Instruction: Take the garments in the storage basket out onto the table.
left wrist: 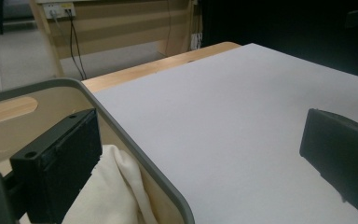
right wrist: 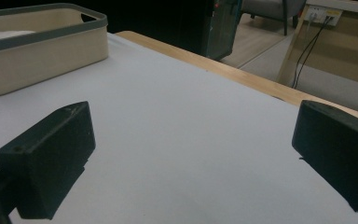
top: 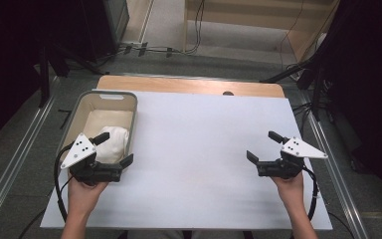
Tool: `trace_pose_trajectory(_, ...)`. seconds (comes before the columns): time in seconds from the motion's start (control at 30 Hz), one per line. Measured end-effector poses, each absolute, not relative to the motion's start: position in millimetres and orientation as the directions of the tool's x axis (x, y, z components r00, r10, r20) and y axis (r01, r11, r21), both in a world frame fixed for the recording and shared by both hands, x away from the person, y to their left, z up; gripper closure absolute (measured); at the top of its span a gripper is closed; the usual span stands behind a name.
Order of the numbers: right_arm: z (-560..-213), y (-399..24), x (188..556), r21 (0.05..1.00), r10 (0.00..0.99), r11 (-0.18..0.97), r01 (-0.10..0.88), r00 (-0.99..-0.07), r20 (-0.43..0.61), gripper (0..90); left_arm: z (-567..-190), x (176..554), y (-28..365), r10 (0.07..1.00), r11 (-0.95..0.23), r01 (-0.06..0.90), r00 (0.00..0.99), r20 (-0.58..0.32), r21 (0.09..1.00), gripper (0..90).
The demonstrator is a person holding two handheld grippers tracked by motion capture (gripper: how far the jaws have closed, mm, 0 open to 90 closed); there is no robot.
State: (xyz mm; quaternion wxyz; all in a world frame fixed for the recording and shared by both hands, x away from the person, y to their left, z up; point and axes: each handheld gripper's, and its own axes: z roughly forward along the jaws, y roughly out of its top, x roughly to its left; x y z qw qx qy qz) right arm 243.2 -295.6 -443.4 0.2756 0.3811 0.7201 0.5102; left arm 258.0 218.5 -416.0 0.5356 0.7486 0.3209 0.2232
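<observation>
White cloth (top: 110, 143) lies bunched in the bin (top: 110, 95) at the table's left, probably untouched. My left gripper (top: 113, 148) straddles the bin's near rim, jaws wide apart; my right gripper (top: 264, 146) hovers spread and empty. Lifting the cloth remains.

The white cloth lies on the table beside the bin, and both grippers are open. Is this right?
Not quite. The cloth lies inside the bin, not beside it; the high view shows this. Both the left gripper and the right gripper are open.
</observation>
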Motion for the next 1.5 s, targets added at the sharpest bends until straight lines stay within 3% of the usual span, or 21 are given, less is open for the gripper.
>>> trace_pose_trajectory(0.57,-441,-299,240,0.948,0.83,0.18,0.264,-0.557,-0.002,0.0,-405,258,221,0.733,-0.253,0.269,0.68,0.003,0.929,0.0)
trace_pose_trajectory(1.5,-441,-306,241,0.947,0.833,0.188,0.259,-0.553,-0.014,0.0,-400,311,224,0.805,-0.431,0.523,0.591,0.052,0.736,0.0)
